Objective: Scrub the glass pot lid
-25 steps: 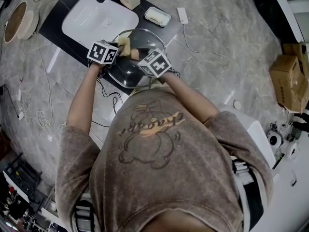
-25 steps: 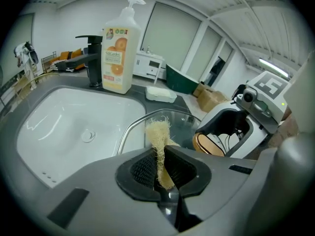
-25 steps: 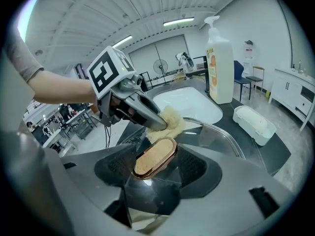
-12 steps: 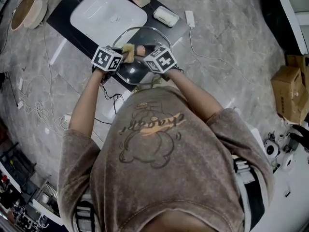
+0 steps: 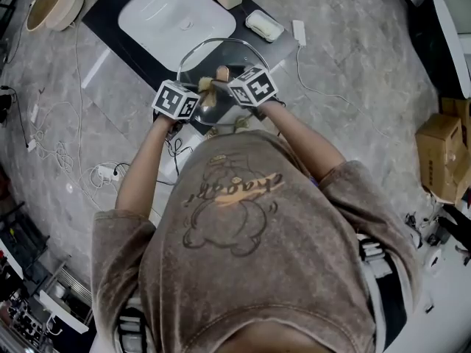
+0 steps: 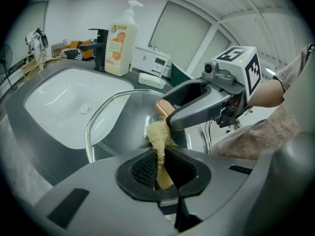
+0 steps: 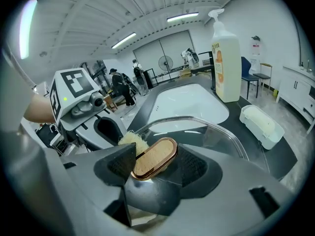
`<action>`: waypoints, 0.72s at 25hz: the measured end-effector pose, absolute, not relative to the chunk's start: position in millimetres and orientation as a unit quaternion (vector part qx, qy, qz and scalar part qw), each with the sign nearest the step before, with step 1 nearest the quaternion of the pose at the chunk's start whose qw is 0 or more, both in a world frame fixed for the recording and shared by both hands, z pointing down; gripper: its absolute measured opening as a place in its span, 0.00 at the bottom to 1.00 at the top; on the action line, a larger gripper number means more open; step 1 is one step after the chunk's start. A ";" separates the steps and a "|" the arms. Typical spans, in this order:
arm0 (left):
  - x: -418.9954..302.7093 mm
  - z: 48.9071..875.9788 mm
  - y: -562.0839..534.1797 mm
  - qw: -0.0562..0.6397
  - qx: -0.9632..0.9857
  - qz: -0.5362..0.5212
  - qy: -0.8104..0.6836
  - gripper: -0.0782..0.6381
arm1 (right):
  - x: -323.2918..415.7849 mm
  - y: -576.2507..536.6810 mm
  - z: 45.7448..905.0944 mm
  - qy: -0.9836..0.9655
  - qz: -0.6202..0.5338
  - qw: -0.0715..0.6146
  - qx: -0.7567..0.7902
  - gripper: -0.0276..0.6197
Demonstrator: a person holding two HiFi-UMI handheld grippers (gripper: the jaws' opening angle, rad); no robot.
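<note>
Dark counter [image 5: 99, 28] w/ white sink [image 5: 176, 24]; the glass pot lid [image 7: 211, 132] is over the counter's near edge, just beside the sink. Right gripper [image 7: 155, 162] is clamped tight on the lid's copper-rimmed knob [image 7: 154, 156]. Left gripper [image 6: 160, 168] has its jaws pinched on a pale fibrous scrubber [image 6: 157, 134], whose tip is prob. touching the lid next to the knob.

No wording can be read anywhere. The pump bottle [image 6: 119, 43] beyond the left gripper [image 6: 160, 167] carries an orange label [image 6: 115, 47] whose print is too small to read. The script printed across the person's shirt [image 5: 243, 234] is illegible.
</note>
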State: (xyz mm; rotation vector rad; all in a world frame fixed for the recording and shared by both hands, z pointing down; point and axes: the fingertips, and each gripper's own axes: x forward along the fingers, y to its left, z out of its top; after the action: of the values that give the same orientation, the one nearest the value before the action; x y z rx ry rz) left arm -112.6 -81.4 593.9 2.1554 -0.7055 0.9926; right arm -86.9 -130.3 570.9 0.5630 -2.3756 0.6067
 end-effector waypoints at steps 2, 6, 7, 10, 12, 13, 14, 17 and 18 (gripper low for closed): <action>-112.3 595.0 -76.9 0.330 0.817 0.377 -0.284 0.17 | -87.4 -130.7 571.9 -0.899 0.231 0.309 0.207 0.45; -110.1 597.6 -65.2 0.340 0.808 0.368 -0.312 0.17 | -88.9 -131.4 574.0 -0.899 0.232 0.314 0.198 0.45; -108.7 598.1 -60.7 0.343 0.805 0.365 -0.317 0.17 | -89.7 -131.3 573.8 -0.899 0.232 0.315 0.195 0.45; -102.1 601.3 -48.1 0.350 0.799 0.361 -0.331 0.17 | -90.9 -131.2 573.9 -0.899 0.232 0.320 0.189 0.45; -96.5 601.8 -45.7 0.355 0.795 0.357 -0.340 0.17 | -90.2 -131.9 573.7 -0.898 0.232 0.323 0.188 0.45; -93.3 601.3 -45.4 0.358 0.793 0.354 -0.342 0.17 | -89.8 -132.1 573.5 -0.897 0.232 0.325 0.188 0.45; -89.9 600.8 -44.8 0.362 0.792 0.352 -0.342 0.17 | -89.6 -132.1 573.3 -0.897 0.232 0.327 0.188 0.45; -84.2 600.5 -43.0 0.368 0.789 0.351 -0.345 0.17 | -90.7 -131.0 573.0 -0.896 0.233 0.328 0.187 0.45; -83.3 600.5 -42.7 0.366 0.788 0.353 -0.347 0.17 | -91.0 -130.6 572.9 -0.896 0.233 0.328 0.188 0.45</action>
State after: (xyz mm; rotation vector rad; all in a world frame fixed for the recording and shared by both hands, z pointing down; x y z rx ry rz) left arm -83.3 -42.7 600.5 2.0262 -0.8932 0.9068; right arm -91.0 -130.6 572.9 0.4908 -2.3447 0.6109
